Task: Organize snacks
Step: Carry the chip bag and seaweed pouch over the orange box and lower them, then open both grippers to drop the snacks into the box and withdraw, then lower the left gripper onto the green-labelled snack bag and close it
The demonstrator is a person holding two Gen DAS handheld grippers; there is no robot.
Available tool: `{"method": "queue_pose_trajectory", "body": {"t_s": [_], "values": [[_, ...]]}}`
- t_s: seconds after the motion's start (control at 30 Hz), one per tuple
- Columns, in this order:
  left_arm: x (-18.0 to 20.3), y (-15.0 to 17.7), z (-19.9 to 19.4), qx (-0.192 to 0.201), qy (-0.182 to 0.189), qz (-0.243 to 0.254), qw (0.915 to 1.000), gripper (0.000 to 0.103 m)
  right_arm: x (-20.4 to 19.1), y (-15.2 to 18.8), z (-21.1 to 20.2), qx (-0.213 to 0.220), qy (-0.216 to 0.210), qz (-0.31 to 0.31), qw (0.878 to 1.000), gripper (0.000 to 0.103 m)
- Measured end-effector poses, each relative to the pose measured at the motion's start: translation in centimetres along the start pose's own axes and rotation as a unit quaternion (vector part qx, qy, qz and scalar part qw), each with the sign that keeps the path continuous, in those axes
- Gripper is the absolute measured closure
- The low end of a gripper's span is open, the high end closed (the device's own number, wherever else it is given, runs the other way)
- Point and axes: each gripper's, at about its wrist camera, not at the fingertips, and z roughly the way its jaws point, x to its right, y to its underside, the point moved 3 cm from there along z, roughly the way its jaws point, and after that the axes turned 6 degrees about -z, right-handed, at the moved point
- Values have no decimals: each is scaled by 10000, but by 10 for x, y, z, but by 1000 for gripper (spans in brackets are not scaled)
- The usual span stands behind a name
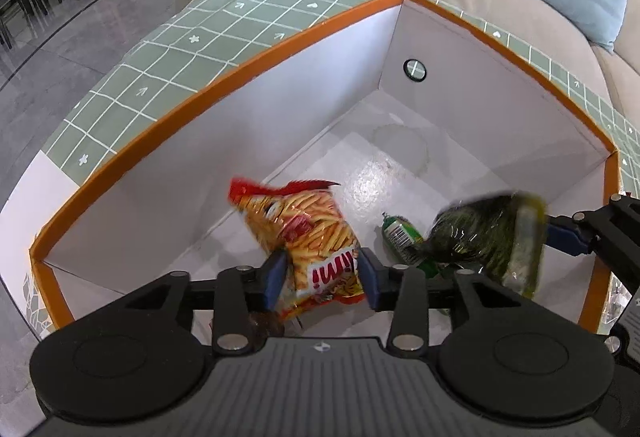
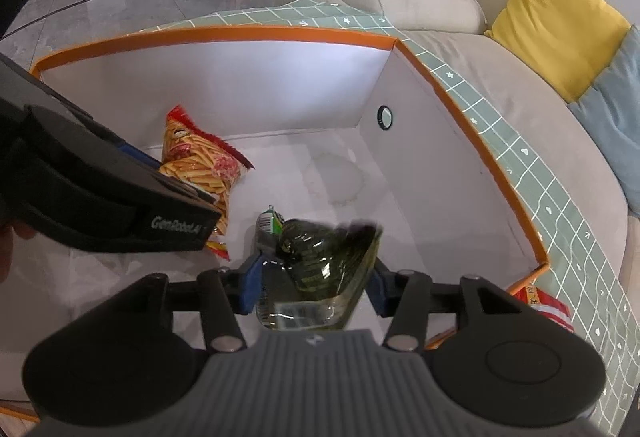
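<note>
The left gripper (image 1: 322,271) pinched an orange fries-print snack bag (image 1: 308,233) over the open white box (image 1: 224,109); the right gripper (image 2: 316,283) clamped a dark green seaweed pack (image 2: 324,257) beside it. A small green packet (image 1: 398,233) already lay on the box floor. Released together, the bags could likely collide or bury the packet. Readable print was scant: "GenRobot.AI" on the left gripper's body, bag lettering inverted.
</note>
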Motion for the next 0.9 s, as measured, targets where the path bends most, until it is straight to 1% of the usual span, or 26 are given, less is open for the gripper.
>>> {"method": "queue_pose_trajectory", "body": {"t_s": [0.07,0.17,0.23,0.27,0.3,0.43,0.53,0.67,0.8,0.9], "values": [[-1,0,-4,96,30,-16,9999,41,1,0,-3,-2,28,48,10000,50],[-2,-1,-9,240,107,-60,9996,36,5,-1,-8,0,49,158,9999,49],[-3,-2,-15,358,203,-100,9991,36,9,0,-12,-33,80,237,9997,47],[-3,-2,-17,408,248,-115,9988,35,11,0,-15,-28,121,265,9996,42],[-2,-2,-20,469,320,-134,9983,34,13,1,-18,20,175,270,9995,34],[-3,0,-33,665,770,-302,9944,32,23,5,-39,258,325,387,9984,33],[-2,2,-44,925,1018,-371,9898,31,34,14,-59,490,435,661,9957,33],[7,8,-61,1385,1229,-253,9824,31,50,34,-88,788,546,1139,9889,33],[28,19,-83,1787,1547,89,9716,31,63,66,-116,972,661,1650,9793,33],[53,34,-99,2041,1737,534,9619,31,66,93,-135,1030,835,1981,9712,33]]}}
